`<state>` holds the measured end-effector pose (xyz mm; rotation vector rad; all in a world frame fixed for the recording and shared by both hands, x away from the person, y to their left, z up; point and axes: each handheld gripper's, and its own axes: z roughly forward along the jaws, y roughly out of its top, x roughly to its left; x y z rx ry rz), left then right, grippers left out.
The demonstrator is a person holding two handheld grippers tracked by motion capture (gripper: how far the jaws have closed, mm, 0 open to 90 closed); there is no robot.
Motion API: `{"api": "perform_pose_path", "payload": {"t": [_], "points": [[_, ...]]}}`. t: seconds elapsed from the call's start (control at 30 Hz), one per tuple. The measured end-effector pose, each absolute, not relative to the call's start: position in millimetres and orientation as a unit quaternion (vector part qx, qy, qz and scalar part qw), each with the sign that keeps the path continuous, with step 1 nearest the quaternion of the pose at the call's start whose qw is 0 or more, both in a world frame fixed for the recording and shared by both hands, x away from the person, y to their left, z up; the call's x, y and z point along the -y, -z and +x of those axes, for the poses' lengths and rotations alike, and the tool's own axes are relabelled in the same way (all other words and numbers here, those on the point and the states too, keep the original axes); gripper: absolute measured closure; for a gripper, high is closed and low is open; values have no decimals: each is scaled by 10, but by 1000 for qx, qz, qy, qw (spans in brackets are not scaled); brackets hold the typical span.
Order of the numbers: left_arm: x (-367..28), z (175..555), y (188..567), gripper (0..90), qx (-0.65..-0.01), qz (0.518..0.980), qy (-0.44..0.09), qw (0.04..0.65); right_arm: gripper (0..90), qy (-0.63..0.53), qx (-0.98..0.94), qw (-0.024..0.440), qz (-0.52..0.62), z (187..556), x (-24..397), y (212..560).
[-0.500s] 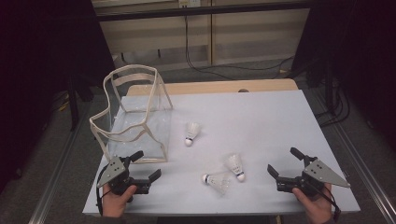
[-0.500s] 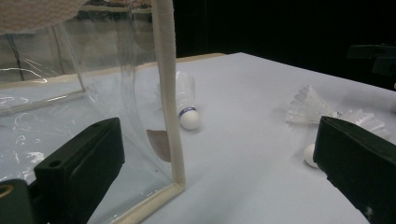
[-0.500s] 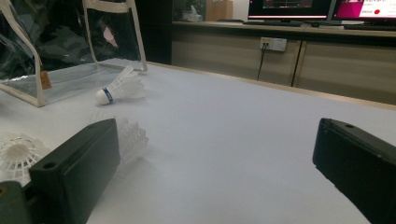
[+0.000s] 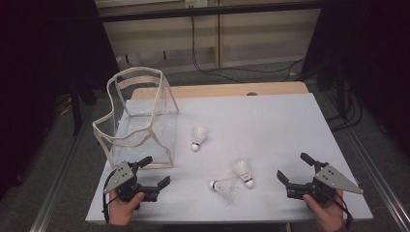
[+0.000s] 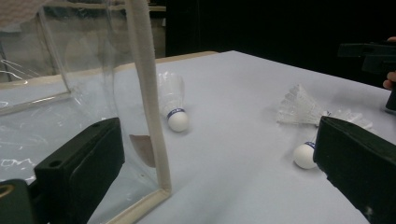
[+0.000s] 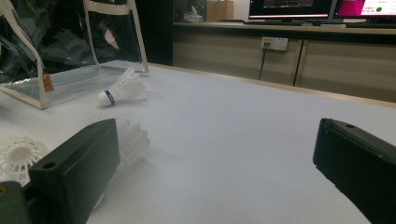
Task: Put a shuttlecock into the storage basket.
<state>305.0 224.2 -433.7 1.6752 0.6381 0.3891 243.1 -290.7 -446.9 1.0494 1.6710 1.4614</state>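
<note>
White worktop (image 4: 270,121) in a dark room; clear bag (image 4: 140,121) at ten o'clock, three shuttlecocks (image 4: 241,170) mid-worktop. Left gripper (image 4: 152,173) and right gripper (image 4: 295,170) both spread, empty.

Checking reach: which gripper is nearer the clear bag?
Left. The left gripper sits right at the clear bag's near corner; the right gripper is across the table, beyond the shuttlecocks.

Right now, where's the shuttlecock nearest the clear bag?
In the high view, that shuttlecock lies alone on the white table, just right of the clear bag, and beyond the other two shuttlecocks.
</note>
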Motion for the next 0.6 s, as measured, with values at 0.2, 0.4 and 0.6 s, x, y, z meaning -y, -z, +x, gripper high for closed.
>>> {"api": "perform_pose_path", "payload": {"t": [0.2, 0.4, 0.6], "points": [[-2157, 3046, 4327, 20, -270, 730, -157, 608, 5, -561, -642, 336, 401, 2430, 2900, 4466], [-2107, 3042, 4307, 20, -261, 734, -152, 608, 6, -559, -644, 333, 402, 2440, 2912, 4472], [-2066, 3041, 4294, 20, -259, 736, -144, 609, 7, -560, -644, 333, 400, 2442, 2902, 4473]]}}
